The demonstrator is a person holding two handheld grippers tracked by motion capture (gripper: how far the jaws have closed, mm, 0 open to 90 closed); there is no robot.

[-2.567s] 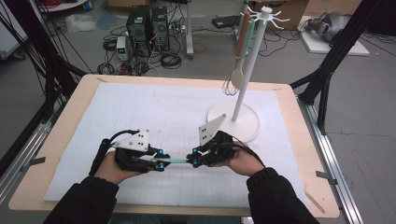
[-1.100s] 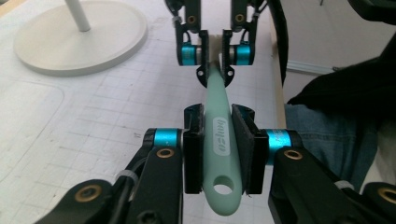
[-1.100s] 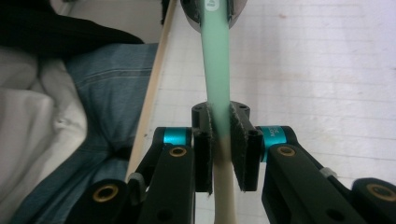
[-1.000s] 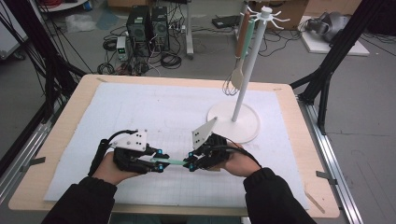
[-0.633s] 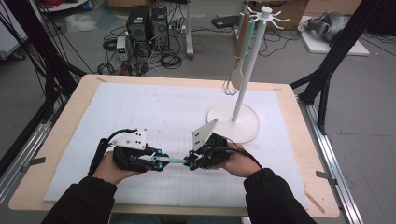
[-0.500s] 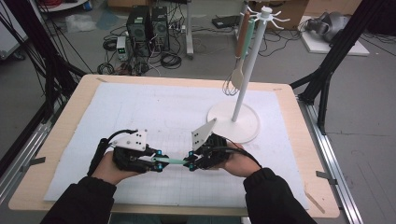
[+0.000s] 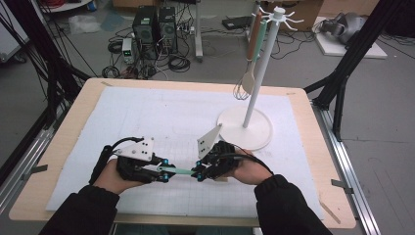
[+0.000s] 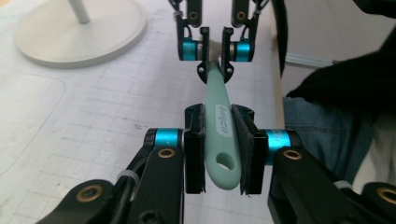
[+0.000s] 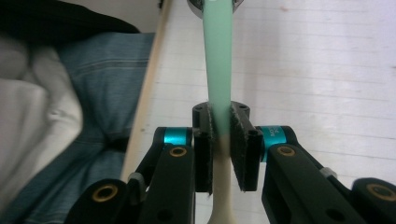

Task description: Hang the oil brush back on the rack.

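Both jaw pairs clamp the mint-green plastic utensil handle (image 8: 219, 123); my right gripper (image 7: 199, 172) has edged left, handover unfinished.

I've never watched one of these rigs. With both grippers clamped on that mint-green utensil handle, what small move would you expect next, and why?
Probably the left gripper opens, leaving the mint-green plastic utensil handle to the right gripper. Both are shut on it, the left at the hanging-hole end, and the white hook stand stands nearer the right hand. That is only a guess.
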